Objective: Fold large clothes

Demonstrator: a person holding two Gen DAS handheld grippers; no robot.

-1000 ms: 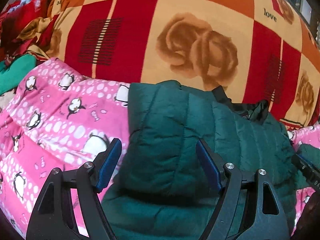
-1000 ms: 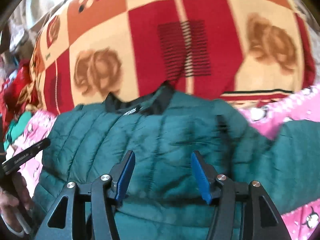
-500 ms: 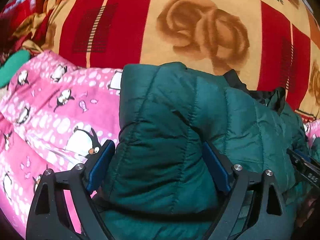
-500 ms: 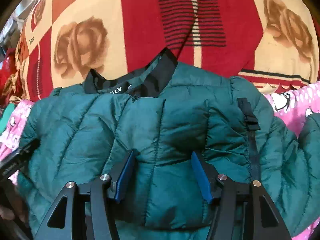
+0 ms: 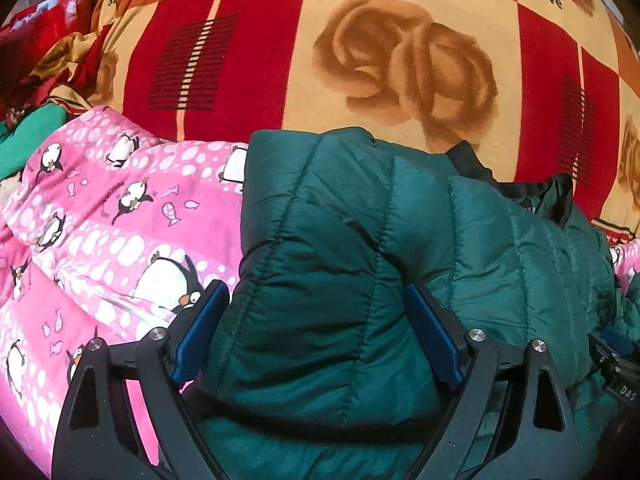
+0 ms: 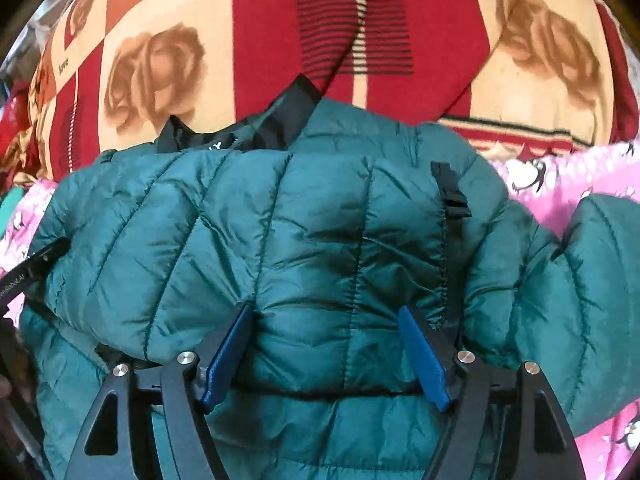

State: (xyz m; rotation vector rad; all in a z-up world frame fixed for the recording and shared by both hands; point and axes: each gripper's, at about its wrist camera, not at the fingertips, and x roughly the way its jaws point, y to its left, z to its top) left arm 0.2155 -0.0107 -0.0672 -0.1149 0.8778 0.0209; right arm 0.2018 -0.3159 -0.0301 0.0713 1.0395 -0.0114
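A dark green quilted puffer jacket (image 5: pixel 360 240) lies folded over on a pink penguin blanket (image 5: pixel 100 220). Its black collar (image 6: pixel 280 120) points away from me. My left gripper (image 5: pixel 316 300) is wide open, its blue pads either side of the jacket's folded left edge. My right gripper (image 6: pixel 324 316) is also wide open, pressed against a puffy fold (image 6: pixel 320 240) near the jacket's middle, beside a black zipper strip (image 6: pixel 450 200). A green sleeve (image 6: pixel 592 280) lies to the right.
A red, orange and cream blanket with rose prints and the word love (image 5: pixel 400 60) covers the bed behind the jacket. Crumpled red and green cloth (image 5: pixel 36 80) is piled at the far left. The other gripper's edge shows at the left of the right wrist view (image 6: pixel 28 268).
Both grippers have moved forward and down onto the jacket, so its folds now bulge between the open jaws. The jaws stayed open.
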